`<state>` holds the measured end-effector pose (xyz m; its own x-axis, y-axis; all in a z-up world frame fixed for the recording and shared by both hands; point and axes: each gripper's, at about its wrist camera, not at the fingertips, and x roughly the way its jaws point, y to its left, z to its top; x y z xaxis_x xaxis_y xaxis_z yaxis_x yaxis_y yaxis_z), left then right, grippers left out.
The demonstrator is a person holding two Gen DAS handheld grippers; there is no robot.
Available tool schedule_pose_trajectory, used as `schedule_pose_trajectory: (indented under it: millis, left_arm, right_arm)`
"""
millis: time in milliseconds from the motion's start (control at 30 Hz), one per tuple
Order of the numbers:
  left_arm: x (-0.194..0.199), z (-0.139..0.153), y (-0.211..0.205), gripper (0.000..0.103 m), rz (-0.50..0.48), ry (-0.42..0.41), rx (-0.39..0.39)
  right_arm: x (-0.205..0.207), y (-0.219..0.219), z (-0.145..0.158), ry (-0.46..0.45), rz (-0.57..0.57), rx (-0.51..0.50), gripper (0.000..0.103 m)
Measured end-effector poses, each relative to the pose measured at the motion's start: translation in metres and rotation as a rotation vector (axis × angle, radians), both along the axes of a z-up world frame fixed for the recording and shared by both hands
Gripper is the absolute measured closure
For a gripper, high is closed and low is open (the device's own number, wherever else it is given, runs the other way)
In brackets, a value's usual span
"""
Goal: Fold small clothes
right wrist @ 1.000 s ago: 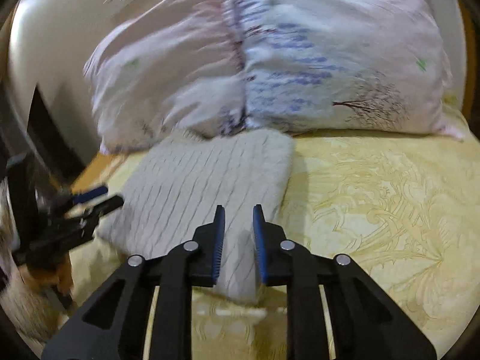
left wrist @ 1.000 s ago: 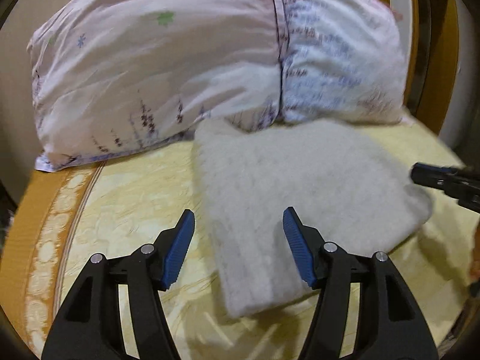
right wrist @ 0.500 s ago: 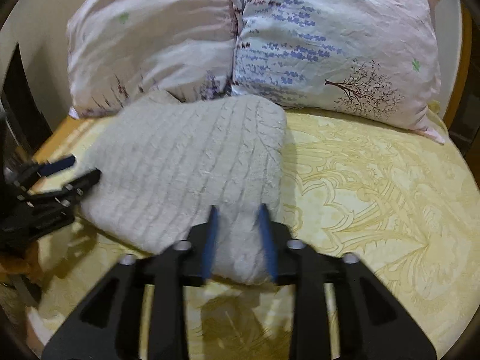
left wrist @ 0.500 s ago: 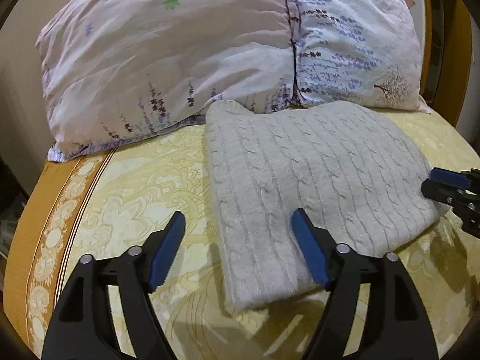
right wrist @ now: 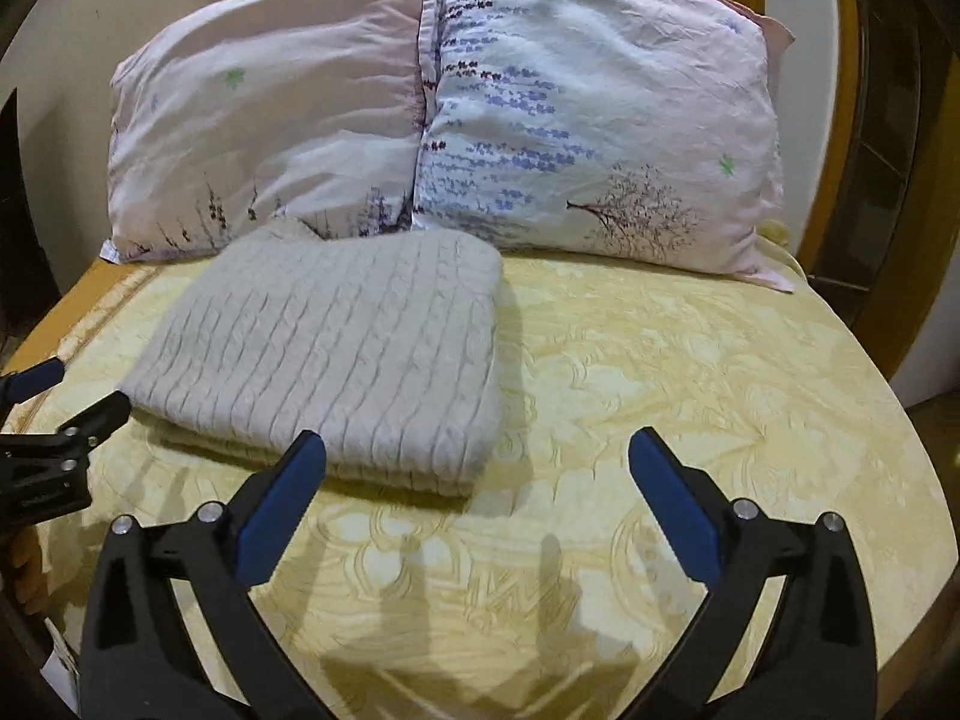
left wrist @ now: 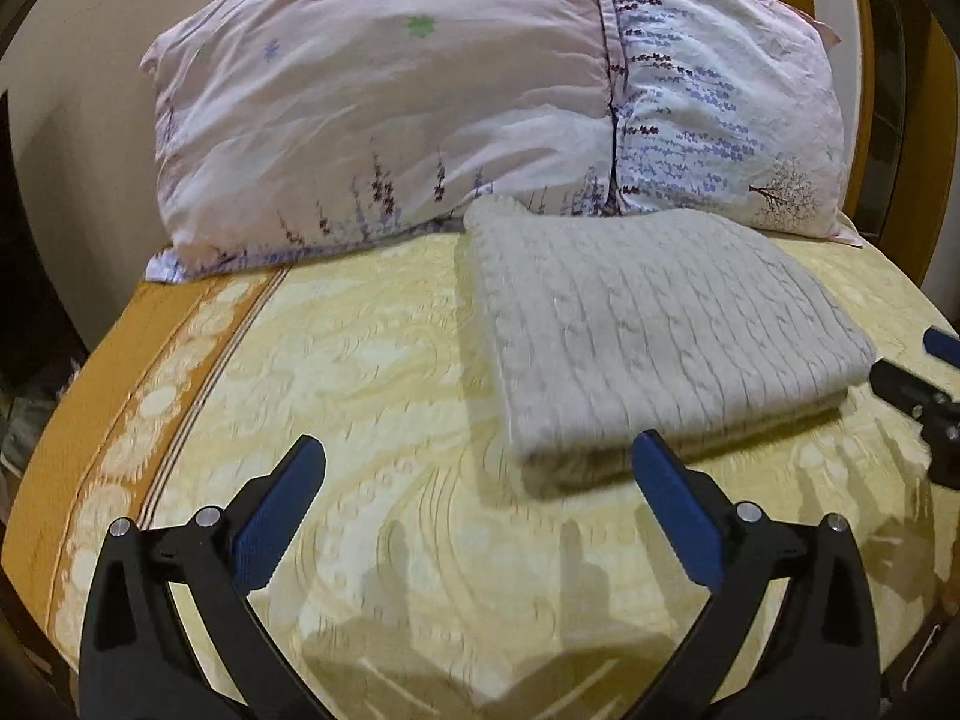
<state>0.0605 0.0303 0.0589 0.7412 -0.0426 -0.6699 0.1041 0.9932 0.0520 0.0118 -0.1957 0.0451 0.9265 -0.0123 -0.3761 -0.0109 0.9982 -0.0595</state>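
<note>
While both my left claw (left wrist: 477, 513) and right claw (right wrist: 477, 510) are opening wide and empty, I pull them back gently; the folded cable-knit sweater (left wrist: 648, 324) lies on the bed (left wrist: 360, 372), its far edge against the pillows (left wrist: 480, 102).

A pale grey cable-knit sweater (left wrist: 648, 324) lies folded into a thick, neat rectangle of several layers, flat on the yellow patterned bedspread (left wrist: 372, 372). Its far edge touches the two floral pillows (left wrist: 384, 120) at the head of the bed. The knit ribs run lengthwise along its smooth top face.
</note>
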Motion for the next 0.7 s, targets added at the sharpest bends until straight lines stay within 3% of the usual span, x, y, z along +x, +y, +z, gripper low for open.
schedule_pose_trajectory:
  millis: [133, 267, 467, 700]
  left_arm:
    - [-0.001, -0.005, 0.003, 0.001, -0.003, 0.048, -0.031]
    - [0.002, -0.015, 0.002, 0.001, -0.008, 0.105, -0.057]
    - [0.01, -0.03, -0.009, 0.001, -0.022, 0.173, -0.039]
    - [0.016, -0.036, -0.014, 0.001, -0.023, 0.229, -0.015]
  right_arm:
    - [0.008, 0.004, -0.013, 0.092, 0.037, 0.067, 0.002]
    - [0.019, 0.014, -0.028, 0.163, 0.013, 0.056, 0.002]
    - [0.029, 0.024, -0.041, 0.225, -0.044, 0.012, 0.002]
    - [0.028, 0.021, -0.044, 0.219, -0.055, 0.025, 0.002]
